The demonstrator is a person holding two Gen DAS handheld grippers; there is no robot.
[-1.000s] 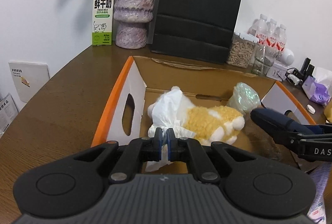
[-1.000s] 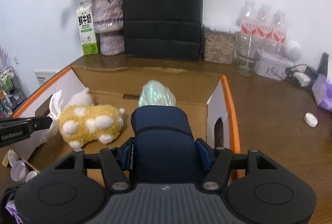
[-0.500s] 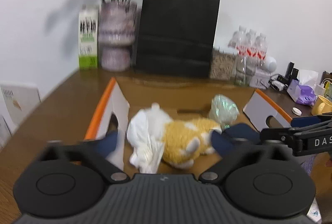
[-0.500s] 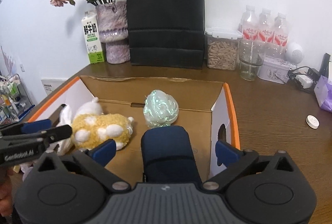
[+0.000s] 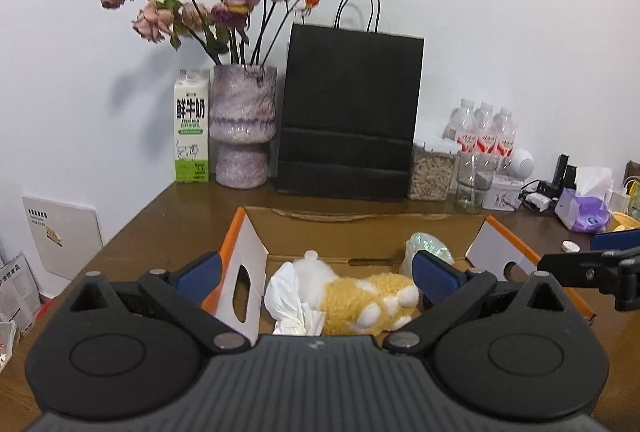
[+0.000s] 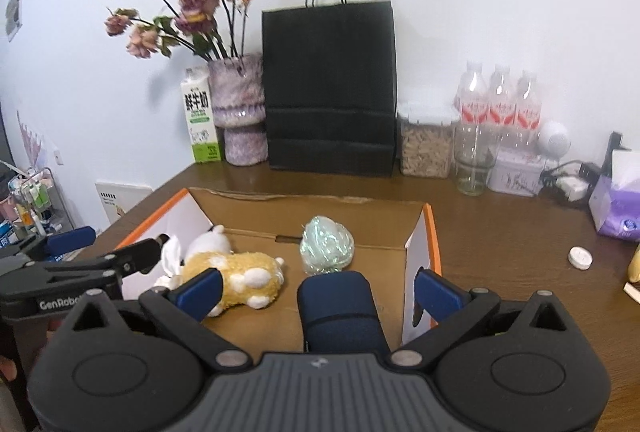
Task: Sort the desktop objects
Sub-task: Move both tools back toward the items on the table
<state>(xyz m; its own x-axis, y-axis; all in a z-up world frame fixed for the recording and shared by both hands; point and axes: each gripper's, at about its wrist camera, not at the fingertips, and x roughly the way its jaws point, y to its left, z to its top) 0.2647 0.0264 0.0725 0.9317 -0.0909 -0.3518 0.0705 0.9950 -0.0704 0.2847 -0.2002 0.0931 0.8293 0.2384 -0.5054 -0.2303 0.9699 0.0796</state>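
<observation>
Desk contents as I logged them from my remote station, left to right.

1. Cardboard box [image 6: 432, 232]: open-topped, brown inside, orange-edged, white end walls with a slot handle. It sat on the brown wooden desk [image 6: 500, 232], in front of both grippers.
2. White tissue [image 5: 292, 302]: crumpled, at the box's left end, touching the toy.
3. Plush toy [image 6: 240, 278]: yellow fleece with white patches and paws, white head; it lay on its side on the box floor.
4. Iridescent ball [image 6: 327, 246]: pale green, crinkled wrap, resting near the back wall, right of the toy and apart from it.
5. Dark blue pouch [image 6: 340, 312]: soft fabric with a stitched band, on the box floor by the right wall.
6. Left gripper [image 5: 316, 274]: my jaws stood fully released, the tissue and toy below and beyond them, pads touching neither.
7. Right gripper [image 6: 316, 290]: jaws had just been opening and stood spread wide; the pouch lay between them, with a gap at each pad.

Rear row by the wall: milk carton [image 5: 192, 127], purple vase [image 5: 242, 131] of dried roses, black paper bag [image 5: 348, 111], clear jar [image 6: 426, 143], three water bottles [image 6: 498, 103]. A small white cap [image 6: 580, 258] lay on the desk right of the box.
</observation>
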